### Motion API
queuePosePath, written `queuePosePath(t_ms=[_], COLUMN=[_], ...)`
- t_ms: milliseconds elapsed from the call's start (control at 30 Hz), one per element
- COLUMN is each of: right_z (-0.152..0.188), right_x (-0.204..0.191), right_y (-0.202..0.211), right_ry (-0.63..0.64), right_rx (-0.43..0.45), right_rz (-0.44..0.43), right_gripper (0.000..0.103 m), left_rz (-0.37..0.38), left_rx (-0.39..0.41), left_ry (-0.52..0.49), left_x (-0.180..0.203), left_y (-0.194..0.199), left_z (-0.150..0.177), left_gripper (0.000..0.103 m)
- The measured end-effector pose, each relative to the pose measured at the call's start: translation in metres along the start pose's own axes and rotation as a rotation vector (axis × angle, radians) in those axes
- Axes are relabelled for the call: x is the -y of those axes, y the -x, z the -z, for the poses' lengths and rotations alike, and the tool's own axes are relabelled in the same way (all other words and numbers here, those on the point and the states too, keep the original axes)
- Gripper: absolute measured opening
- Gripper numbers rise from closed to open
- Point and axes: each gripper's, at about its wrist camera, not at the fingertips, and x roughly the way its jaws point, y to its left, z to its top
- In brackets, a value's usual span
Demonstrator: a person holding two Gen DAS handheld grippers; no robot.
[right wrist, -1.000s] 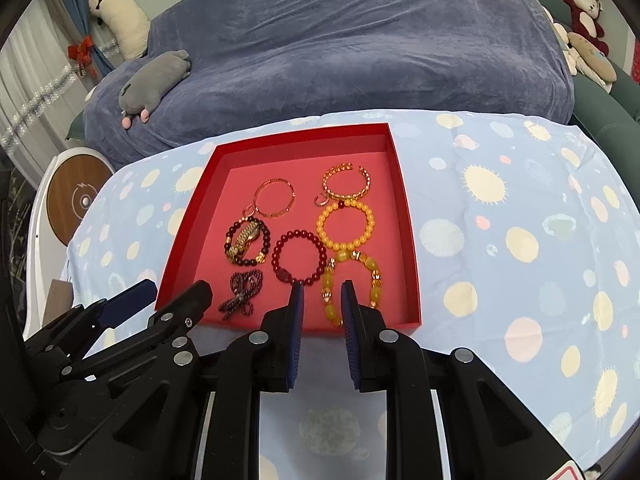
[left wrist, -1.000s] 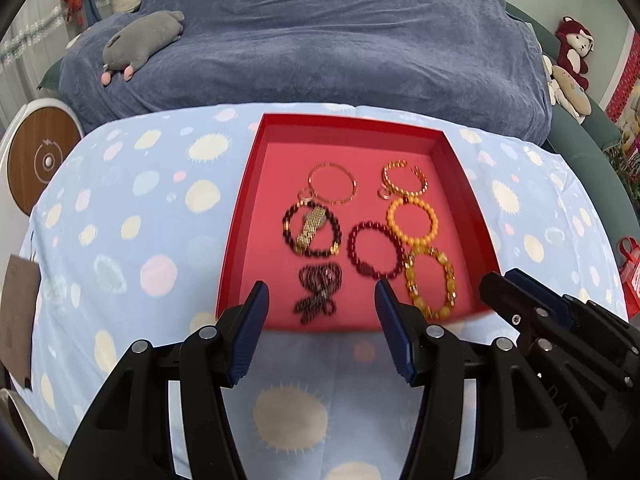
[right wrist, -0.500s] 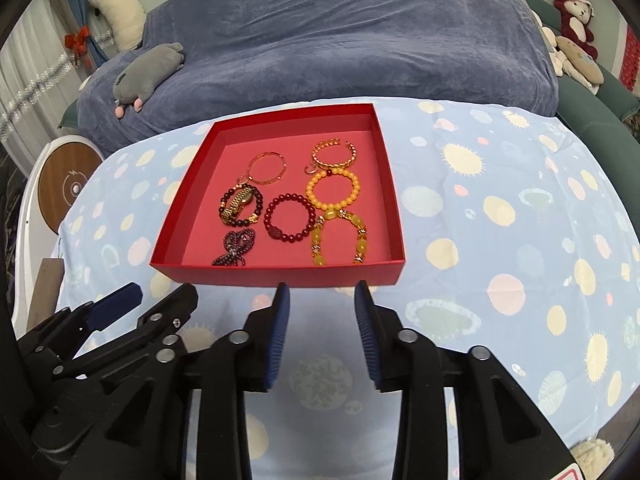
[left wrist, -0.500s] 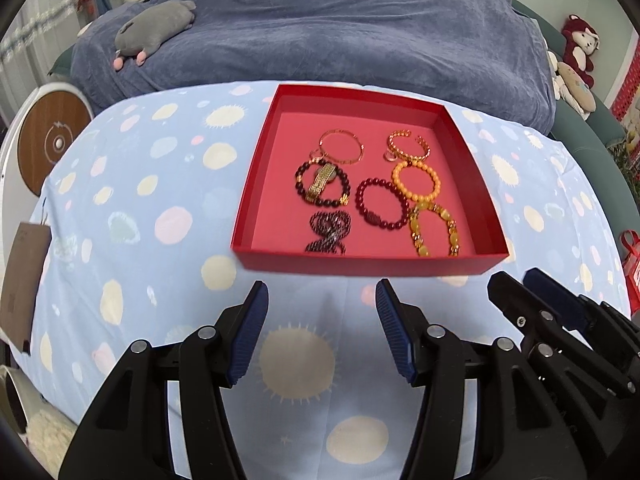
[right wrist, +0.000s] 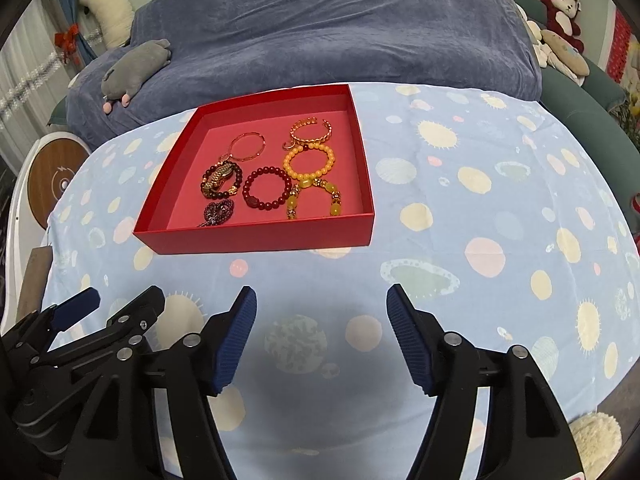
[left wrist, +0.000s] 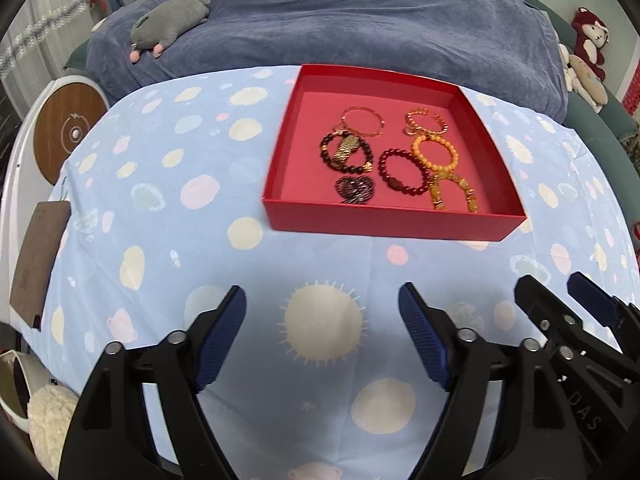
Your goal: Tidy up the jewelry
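Both grippers hover side by side above the near part of the table, well short of the tray, and both point toward it. The left gripper (left wrist: 322,334) has its jaws spread wide with nothing between them, only the blue spotted tablecloth (left wrist: 168,200) showing in the gap. The right gripper (right wrist: 320,336) is just as wide apart and just as empty; from the left camera it sits at the right edge, close beside its partner.

Beyond them, the red tray (right wrist: 256,240) sits on the cloth, one tray, shallow walls, all the jewelry inside it. Count it off: seven pieces. In the far row, a thin gold bangle (right wrist: 248,146) on the left and a chunky gold cuff (right wrist: 311,130) on the right. In the middle row, a dark bead bracelet with a gold charm (right wrist: 221,181), a red bead bracelet (right wrist: 267,192), and an orange bead bracelet (right wrist: 308,162). In the near row, a dark purple tangle of beads (right wrist: 218,213) on the left and an amber bracelet (right wrist: 314,198) on the right, touching the orange one. They cluster toward the tray's middle and right, leaving the left strip of its floor bare.

Behind the table lies a blue blanket (right wrist: 320,32) with one grey plush toy (right wrist: 134,66) resting on it at the left.
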Motion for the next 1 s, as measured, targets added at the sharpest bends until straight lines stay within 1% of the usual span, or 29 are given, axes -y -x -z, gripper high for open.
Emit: queuePosePath(t_ms=[67, 100, 167, 333, 400, 433, 500, 533, 667, 833, 1000], right_z=[0.002, 0.003, 0.004, 0.008, 0.009, 0.009, 0.009, 0.009, 0.012, 0.014, 0.015], right_x=[0.001, 0.001, 0.002, 0.000, 0.000, 0.002, 0.005, 0.006, 0.005, 0.008, 0.009], right_y=[-0.001, -0.001, -0.001, 0.001, 0.001, 0.002, 0.002, 0.001, 0.000, 0.000, 0.001], right_ry=[-0.006, -0.007, -0.007, 0.021, 0.023, 0.017, 0.003, 0.001, 0.019, -0.009, -0.018], right_rx=[-0.009, -0.011, -0.013, 0.007, 0.015, 0.016, 0.016, 0.012, 0.006, 0.001, 0.007], right_rz=[0.004, 0.005, 0.009, 0.028, 0.035, 0.039, 0.037, 0.041, 0.059, 0.051, 0.060], right_gripper=[0.074, 0.075, 0.082, 0.085, 0.089, 0.097, 0.096, 0.096, 0.096, 0.096, 0.096], left_rz=[-0.003, -0.004, -0.013, -0.023, -0.028, -0.034, -0.031, -0.030, -0.035, -0.038, -0.040], left_rx=[-0.002, -0.005, -0.004, -0.009, -0.009, -0.010, -0.010, -0.006, 0.006, 0.008, 0.012], left_ry=[0.001, 0.002, 0.003, 0.001, 0.004, 0.012, 0.024, 0.028, 0.033, 0.033, 0.017], left_x=[-0.001, -0.002, -0.004, -0.007, -0.008, -0.009, -0.012, -0.012, -0.012, -0.012, -0.009], left_y=[0.000, 0.000, 0.000, -0.001, -0.001, -0.001, -0.001, 0.000, 0.001, 0.001, 0.002], left_z=[0.001, 0.003, 0.004, 0.007, 0.008, 0.008, 0.008, 0.008, 0.008, 0.008, 0.008], left_gripper=[0.078, 0.079, 0.081, 0.082, 0.083, 0.083, 0.089, 0.089, 0.090, 0.092, 0.093])
